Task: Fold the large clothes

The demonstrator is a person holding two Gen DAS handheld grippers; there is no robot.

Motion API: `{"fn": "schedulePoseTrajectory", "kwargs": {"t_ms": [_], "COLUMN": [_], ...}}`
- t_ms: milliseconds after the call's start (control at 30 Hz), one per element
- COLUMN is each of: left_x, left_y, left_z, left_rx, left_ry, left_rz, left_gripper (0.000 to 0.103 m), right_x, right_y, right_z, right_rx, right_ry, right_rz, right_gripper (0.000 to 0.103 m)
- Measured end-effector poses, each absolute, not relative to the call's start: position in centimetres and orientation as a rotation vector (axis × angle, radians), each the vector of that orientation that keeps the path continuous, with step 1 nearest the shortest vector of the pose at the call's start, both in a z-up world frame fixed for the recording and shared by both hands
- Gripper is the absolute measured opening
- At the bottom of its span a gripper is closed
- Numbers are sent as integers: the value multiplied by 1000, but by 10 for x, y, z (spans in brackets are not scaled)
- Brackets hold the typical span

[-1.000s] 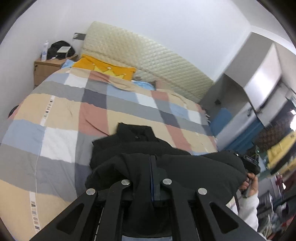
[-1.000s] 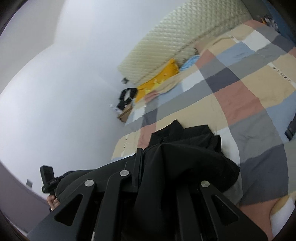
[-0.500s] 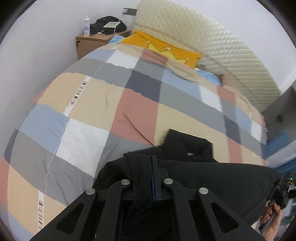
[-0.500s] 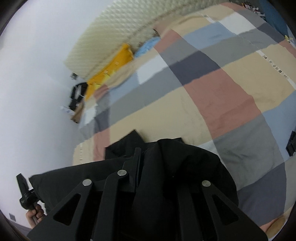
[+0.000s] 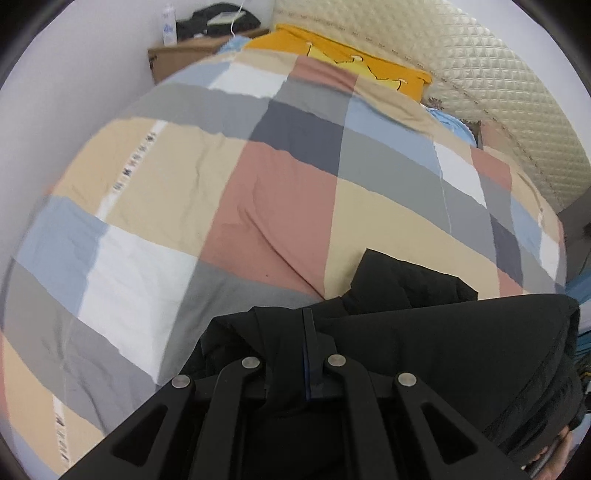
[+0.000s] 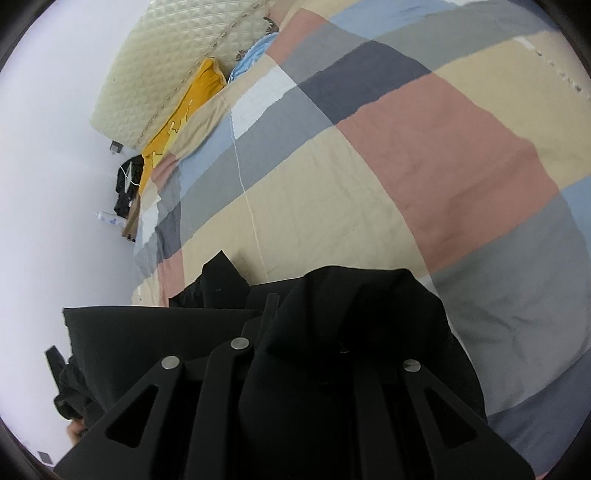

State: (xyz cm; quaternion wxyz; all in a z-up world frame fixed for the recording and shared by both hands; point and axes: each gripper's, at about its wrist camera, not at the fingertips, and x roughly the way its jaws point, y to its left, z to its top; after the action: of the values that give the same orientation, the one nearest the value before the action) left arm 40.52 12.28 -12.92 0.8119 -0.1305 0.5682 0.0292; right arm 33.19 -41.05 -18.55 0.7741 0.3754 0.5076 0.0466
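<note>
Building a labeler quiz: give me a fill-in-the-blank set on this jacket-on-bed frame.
1. The garment held by both grippers is ____ in colour.
2. The pillow at the headboard is ____.
3. The bed cover has a ____ pattern of coloured blocks.
4. The left gripper has its jaws ____ on the fabric.

Missing words: black; yellow; patchwork; shut

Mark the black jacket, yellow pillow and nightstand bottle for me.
black jacket (image 5: 436,332): left wrist view, on the stretched upper panel.
yellow pillow (image 5: 332,51): left wrist view, on its front face.
bottle (image 5: 169,27): left wrist view, on its label.
</note>
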Motion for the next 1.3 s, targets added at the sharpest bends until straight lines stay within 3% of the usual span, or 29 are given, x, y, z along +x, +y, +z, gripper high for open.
{"fn": "schedulePoseTrajectory", "kwargs": {"t_ms": [333, 400, 433, 467, 500, 567, 600, 900, 1300], "left_x": [365, 345, 335, 323, 311, 298, 291, 278, 278], "left_y": [191, 211, 220, 230, 237, 243, 240, 134, -30], "left_z": [-110, -96, -86, -74, -62, -45, -37, -28, -106], "left_rx": [-642, -699, -696, -681, -664, -629, -597, -280, 265], "left_ry": [1332, 1307, 1285, 1248, 1198, 1144, 1124, 984, 795], "left_rz": [-226, -228, -196, -152, -121, -110, -121, -225, -90], "left_gripper": [14, 26, 46, 63, 65, 66, 66, 66, 66], "right_x": [292, 280, 274, 270, 264, 255, 249, 239, 252], "right_y": [-431, -436, -439, -442, -445, -452, -454, -388, -256], "right_z": [-161, -153, -146, -140, -132, -117, -108, -64, -143], "right_rx": [967, 974, 966, 954, 937, 893, 855, 564, 146], "right_ry": [1064, 1055, 1048, 1041, 1025, 986, 964, 863, 771], "right_rz": [80, 73, 63, 50, 39, 15, -21, 64, 115], "right_gripper": [23, 24, 29, 41, 48, 64, 66, 66, 71]}}
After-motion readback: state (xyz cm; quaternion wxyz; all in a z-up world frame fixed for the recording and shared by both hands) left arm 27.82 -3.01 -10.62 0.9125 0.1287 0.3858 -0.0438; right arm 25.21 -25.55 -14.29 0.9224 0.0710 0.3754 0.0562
